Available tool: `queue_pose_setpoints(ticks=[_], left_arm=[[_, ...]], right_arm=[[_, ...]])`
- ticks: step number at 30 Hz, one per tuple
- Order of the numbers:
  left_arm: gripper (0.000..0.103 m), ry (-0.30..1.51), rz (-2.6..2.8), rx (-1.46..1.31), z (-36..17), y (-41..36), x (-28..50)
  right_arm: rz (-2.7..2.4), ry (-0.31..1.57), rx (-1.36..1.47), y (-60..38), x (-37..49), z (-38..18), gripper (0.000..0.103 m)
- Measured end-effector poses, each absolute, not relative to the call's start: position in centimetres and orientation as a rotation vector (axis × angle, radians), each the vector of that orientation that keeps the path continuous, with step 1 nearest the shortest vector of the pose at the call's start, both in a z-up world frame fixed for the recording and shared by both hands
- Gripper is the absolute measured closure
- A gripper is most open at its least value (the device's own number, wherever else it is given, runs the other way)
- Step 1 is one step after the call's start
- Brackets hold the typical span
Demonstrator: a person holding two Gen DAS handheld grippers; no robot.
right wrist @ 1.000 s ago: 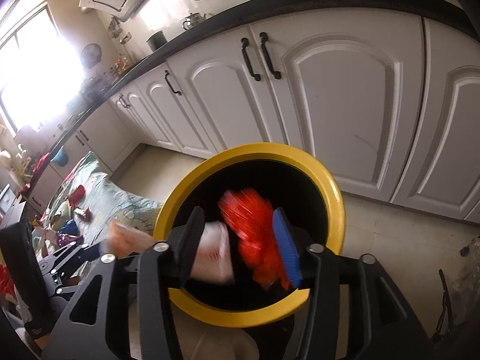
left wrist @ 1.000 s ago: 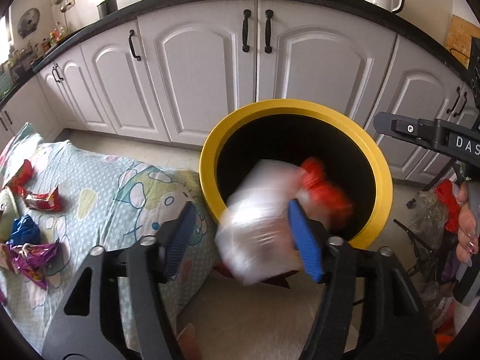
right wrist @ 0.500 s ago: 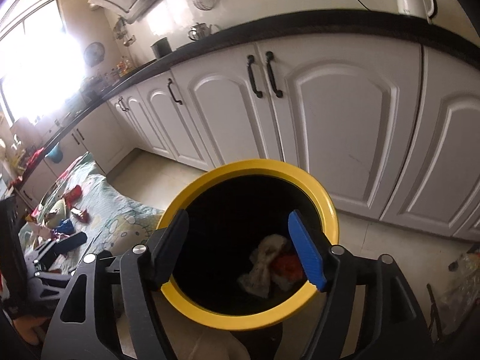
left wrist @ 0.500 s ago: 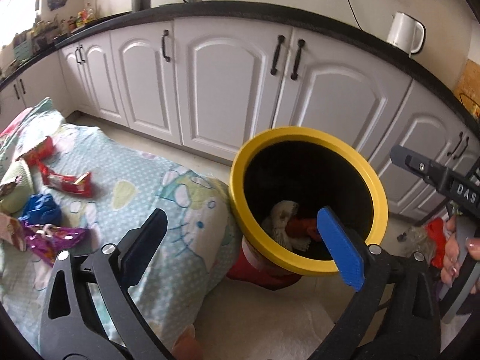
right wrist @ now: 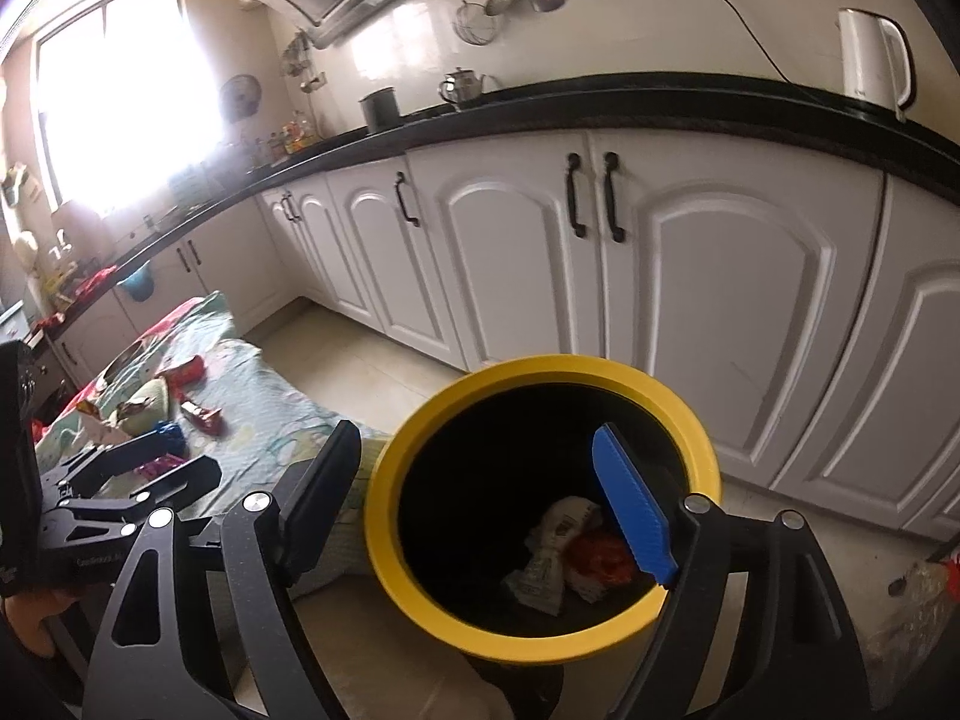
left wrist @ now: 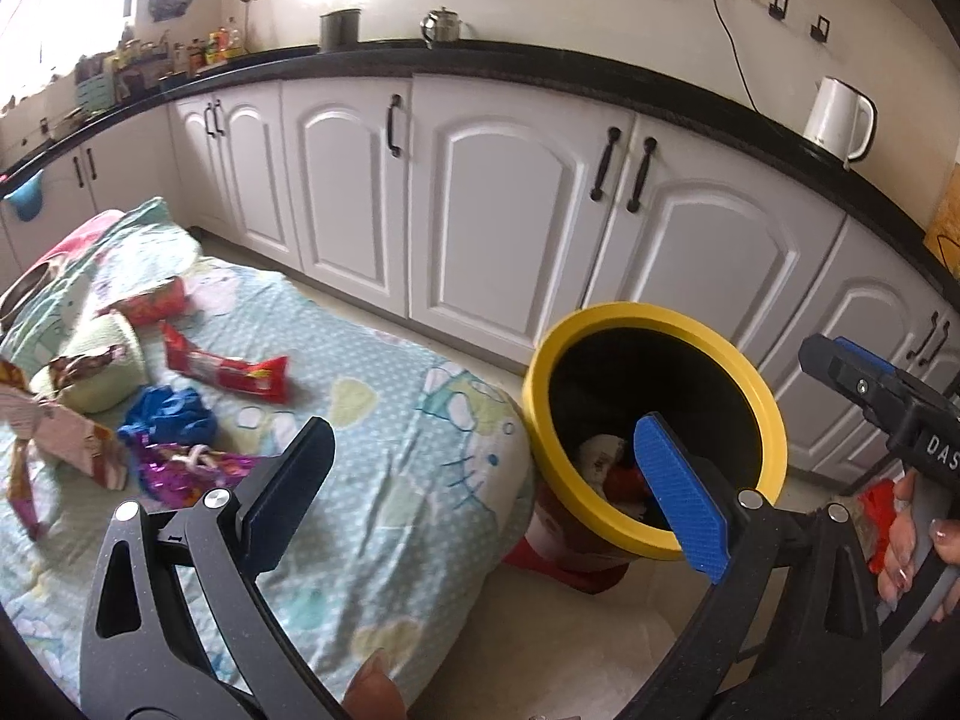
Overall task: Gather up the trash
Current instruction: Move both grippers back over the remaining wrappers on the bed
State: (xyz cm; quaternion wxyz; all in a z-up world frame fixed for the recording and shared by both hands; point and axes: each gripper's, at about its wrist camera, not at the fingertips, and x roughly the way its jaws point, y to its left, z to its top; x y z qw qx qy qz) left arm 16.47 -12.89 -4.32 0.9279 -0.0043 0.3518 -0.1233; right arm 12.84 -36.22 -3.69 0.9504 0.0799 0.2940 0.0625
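Both tools are empty. The left tool (left wrist: 480, 480) has its jaws spread wide with nothing between them, and the right tool (right wrist: 480, 498) is opening over the bin (right wrist: 384, 516), its jaws framing only the dark mouth. Two bits of trash already lie at the bottom of the bin: a crumpled white paper (right wrist: 552, 546) and a red wrapper (right wrist: 600, 552) touching it. What remains lies on the bed (left wrist: 390, 468), which stands just beside the bin on its left as both views show it. The leftover trash is well to the left of the left tool and farther out: a red packet (left wrist: 228, 369), its long axis running roughly left to right across the cover; a blue wrapper (left wrist: 168, 414) near it; and a purple foil piece (left wrist: 174, 468) just in front of the blue one. The left hand is plainly the nearer one, so the next reach likely falls to it. Other scraps sit farther left on the bed, but the fisheye edge blurs them too much to say what they are.
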Motion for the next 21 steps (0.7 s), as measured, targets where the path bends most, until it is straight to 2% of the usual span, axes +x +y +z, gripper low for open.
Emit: queue_pose_setpoints(ticks=[21], left_arm=[[0.011, 0.625, -0.115, -0.096, -1.7, -5.8, 14.5]], right_arm=[[0.253, 0.565, 0.061, -29.8, 11.3, -2.1, 0.026]])
